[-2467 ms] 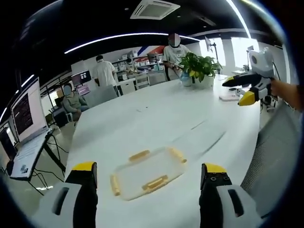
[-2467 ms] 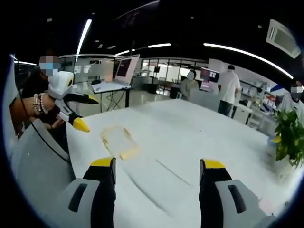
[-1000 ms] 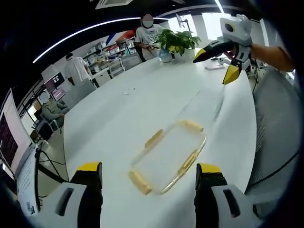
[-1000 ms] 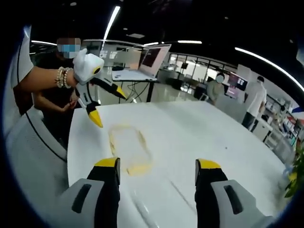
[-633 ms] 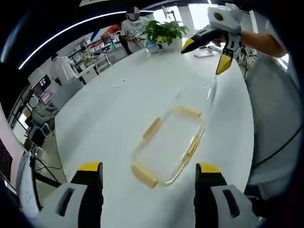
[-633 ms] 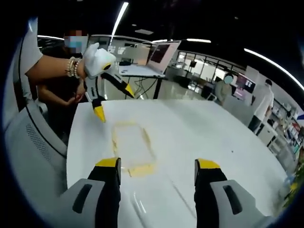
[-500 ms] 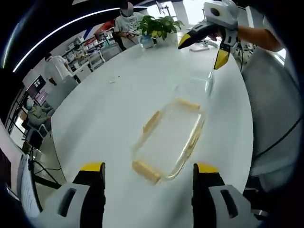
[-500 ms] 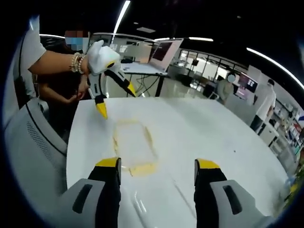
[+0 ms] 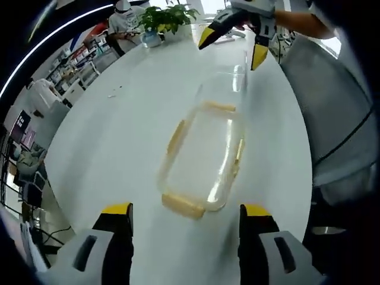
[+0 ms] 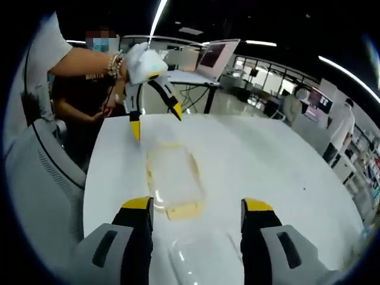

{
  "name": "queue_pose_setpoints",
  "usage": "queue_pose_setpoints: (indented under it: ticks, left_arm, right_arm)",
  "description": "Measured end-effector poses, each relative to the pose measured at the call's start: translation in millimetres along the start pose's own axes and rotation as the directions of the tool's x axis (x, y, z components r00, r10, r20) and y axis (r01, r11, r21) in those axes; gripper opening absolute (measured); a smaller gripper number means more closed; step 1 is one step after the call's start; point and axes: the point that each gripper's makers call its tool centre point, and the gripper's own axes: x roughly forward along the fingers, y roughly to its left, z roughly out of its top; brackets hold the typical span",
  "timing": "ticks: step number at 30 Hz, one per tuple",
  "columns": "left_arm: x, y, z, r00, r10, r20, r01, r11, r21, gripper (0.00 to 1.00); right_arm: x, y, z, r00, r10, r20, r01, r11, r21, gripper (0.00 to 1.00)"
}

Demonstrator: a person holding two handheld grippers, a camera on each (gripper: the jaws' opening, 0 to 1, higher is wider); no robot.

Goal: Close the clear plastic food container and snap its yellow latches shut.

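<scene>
Yellow-tipped grey jaws of the left gripper point(image 9: 185, 214) rise from the bottom of the left gripper view, spread wide with nothing between them. Just beyond them on the glossy white oval table point(image 9: 113, 136) lies the clear rectangular plastic food container point(image 9: 203, 155), its long side running away from the camera, with yellow latches point(image 9: 184, 205) lying flat along its edges: one at the near short end, one at the far end, one on each long side. Past its far end hangs the right gripper point(image 9: 231, 43), jaws parted and empty, above the table. Farther off, a green potted plant point(image 9: 161, 19) stands at the table's far end.

From the right gripper view, its own jaws point(image 10: 197, 209) stand apart and empty, the container point(image 10: 173, 173) sits just ahead, and beyond it the left gripper point(image 10: 155, 119) hangs above the container's far end, its jaws apart. A grey chair point(image 10: 41, 172) stands beside the table.
</scene>
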Motion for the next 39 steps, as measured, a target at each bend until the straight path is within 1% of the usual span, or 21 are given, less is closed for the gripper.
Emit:
queue_pose_setpoints:
  ticks: [3,7,9,14,19,24,26,29,32,33,36,39]
  left_arm:
    - [3.8,-0.7,-4.8,0.999,-0.037,-0.021,0.038,0.999,0.017,0.66]
    - [8.2,-0.8,-5.7,0.997,-0.07,-0.029,0.071,0.997,0.037,0.65]
    - [11.1,-1.1,-7.6,0.995,-0.087,-0.046,0.089,0.995,0.054,0.65]
    - [16.8,-0.6,-13.2,0.989,-0.124,-0.074,0.129,0.989,0.068,0.61]
    - [20.4,0.8,-16.5,0.985,-0.146,-0.091,0.153,0.986,0.073,0.59]
    - [25.1,-0.1,-16.4,0.981,-0.167,-0.099,0.175,0.981,0.084,0.58]
    - [27.1,-1.3,-15.3,0.978,-0.184,-0.098,0.192,0.978,0.08,0.57]
    - [30.2,-1.9,-16.1,0.975,-0.199,-0.104,0.207,0.975,0.078,0.56]
    - [31.5,-3.1,-18.3,0.971,-0.212,-0.113,0.221,0.972,0.075,0.55]
    - [31.7,-3.6,-19.2,0.969,-0.216,-0.117,0.225,0.971,0.074,0.54]
    - [33.4,-4.5,-20.0,0.965,-0.229,-0.124,0.24,0.968,0.076,0.54]
    - [34.9,-2.8,-18.8,0.965,-0.233,-0.121,0.243,0.967,0.075,0.54]
  right_arm:
    - [4.9,3.5,-3.1,0.999,0.026,-0.019,-0.027,1.0,-0.003,0.56]
    - [12.2,4.6,-5.6,0.998,0.054,-0.04,-0.054,0.999,-0.006,0.57]
    - [16.1,5.3,-7.1,0.997,0.067,-0.049,-0.068,0.998,-0.009,0.57]
    - [26.3,12.2,-17.3,0.988,0.12,-0.092,-0.121,0.993,-0.006,0.55]
    - [38.7,17.5,-26.7,0.976,0.166,-0.141,-0.17,0.985,-0.013,0.55]
    - [47.3,19.3,-31.9,0.966,0.201,-0.162,-0.204,0.979,-0.001,0.51]
    - [51.6,20.6,-34.9,0.96,0.22,-0.176,-0.223,0.975,0.004,0.51]
    - [57.7,20.0,-38.1,0.954,0.235,-0.187,-0.237,0.971,0.01,0.51]
    - [61.6,20.2,-43.8,0.943,0.255,-0.213,-0.257,0.966,0.017,0.5]
    - [62.6,21.0,-46.1,0.937,0.266,-0.224,-0.269,0.963,0.02,0.5]
    - [64.7,22.2,-47.4,0.929,0.286,-0.236,-0.289,0.957,0.023,0.49]
    - [67.8,20.3,-48.9,0.922,0.294,-0.253,-0.299,0.954,0.017,0.47]
